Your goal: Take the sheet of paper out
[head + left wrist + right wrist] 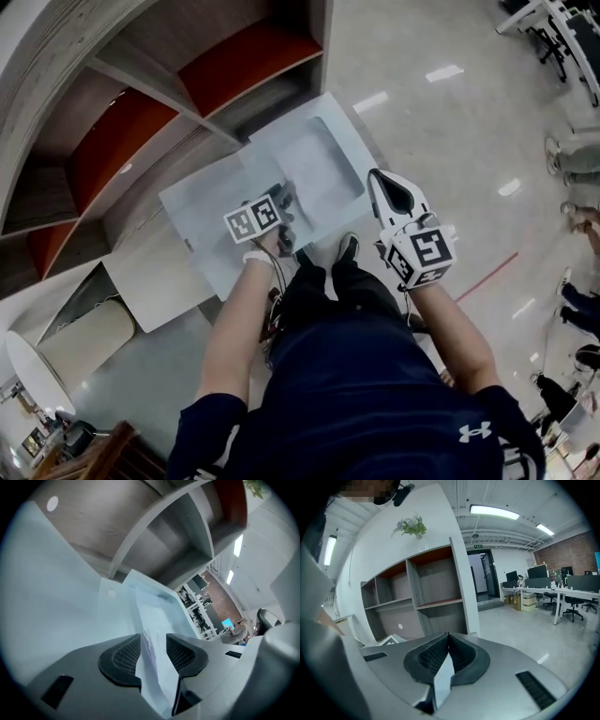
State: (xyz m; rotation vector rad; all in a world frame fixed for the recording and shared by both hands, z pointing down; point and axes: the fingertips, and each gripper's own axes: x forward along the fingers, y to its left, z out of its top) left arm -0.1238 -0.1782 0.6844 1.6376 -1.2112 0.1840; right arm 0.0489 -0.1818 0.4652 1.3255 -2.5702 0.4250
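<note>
Between parted jaws of left claw (153,644), paper sheet (157,613)

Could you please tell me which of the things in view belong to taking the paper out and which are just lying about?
Belongs to the job: sheet of paper, between the open left tongs; pale tray below it.
Just lying about: shelf unit; plant; office desks; right tongs, shut.
</note>
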